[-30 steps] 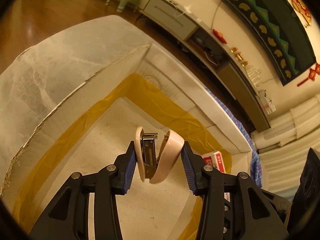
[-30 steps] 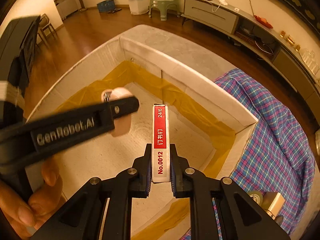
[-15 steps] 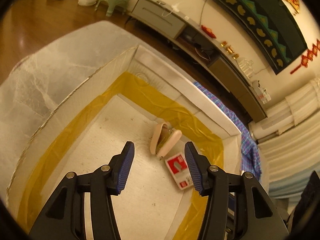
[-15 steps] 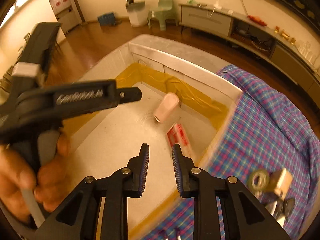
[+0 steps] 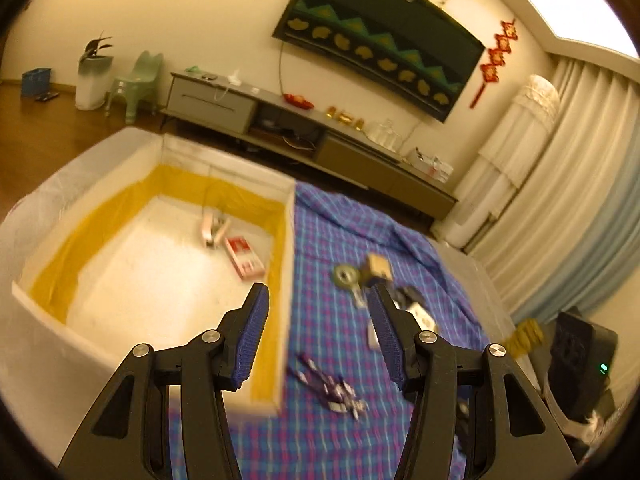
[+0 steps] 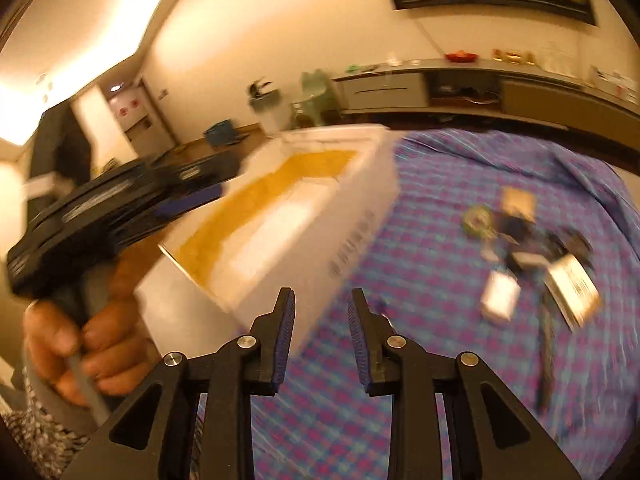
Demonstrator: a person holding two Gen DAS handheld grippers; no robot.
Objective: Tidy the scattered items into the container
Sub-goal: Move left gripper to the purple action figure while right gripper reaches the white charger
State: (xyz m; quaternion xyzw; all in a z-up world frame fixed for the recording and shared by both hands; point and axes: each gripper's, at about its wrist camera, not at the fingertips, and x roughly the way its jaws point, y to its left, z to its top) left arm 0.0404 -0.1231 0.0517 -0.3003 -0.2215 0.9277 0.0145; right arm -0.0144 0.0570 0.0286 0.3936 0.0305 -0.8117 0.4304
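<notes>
The white foam box with yellow tape inside holds a pink stapler and a red-and-white staple box near its right wall. My left gripper is open and empty, hovering over the box's right wall and the plaid cloth. My right gripper is empty, its jaws opening, above the box's near corner. On the cloth lie a tape roll, a small cardboard cube, purple clips and blurred cards. A hand grips the left gripper's handle in the right wrist view.
A blue-and-purple plaid cloth covers the surface right of the box. A black device with a green light stands at the far right. A low TV cabinet, a green chair and curtains lie beyond.
Both grippers let go: the stapler and the staple box now lie in the foam box. Both grippers have pulled back and swung right toward the cloth, empty.
</notes>
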